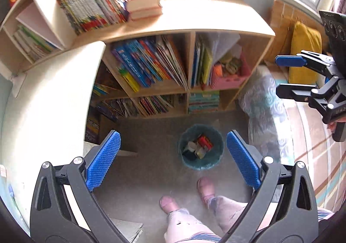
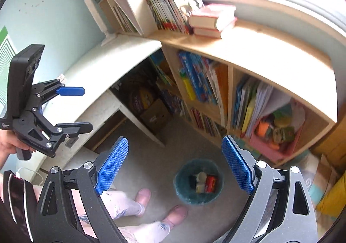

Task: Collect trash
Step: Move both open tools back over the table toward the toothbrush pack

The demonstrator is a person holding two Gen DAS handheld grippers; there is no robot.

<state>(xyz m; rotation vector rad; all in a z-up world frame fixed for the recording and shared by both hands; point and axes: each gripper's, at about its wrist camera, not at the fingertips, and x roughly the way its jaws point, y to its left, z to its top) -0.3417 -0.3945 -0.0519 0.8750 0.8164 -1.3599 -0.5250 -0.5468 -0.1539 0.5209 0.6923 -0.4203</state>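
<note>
- Your left gripper (image 1: 173, 158) hangs high over the carpet (image 1: 151, 135) with its jaws spread wide and nothing between the blue pads (image 1: 103, 160).
- Your right gripper (image 2: 175, 165) is just as wide open and empty; in the left wrist view it shows at the right edge (image 1: 288, 76), again with fingers apart.
- In the right wrist view, your left gripper shows at the left edge (image 2: 83, 110), jaws apart and gripping nothing.
- The bin (image 1: 200, 146) stands on the carpet below both grippers, in front of the bookcase (image 1: 190, 59) and ahead of your feet (image 1: 205, 186).
- Trash (image 1: 197, 145) lies inside the bin: a red piece, a pale round piece and some darker bits; in the right wrist view (image 2: 203, 181) the red piece sits at the right of the heap.
- The bin sits between the finger pads in both wrist views, well below them, touching neither.
- A white desk (image 1: 49, 100) stands left of the bookcase, and a bed (image 1: 307, 135) runs along the right.
</note>
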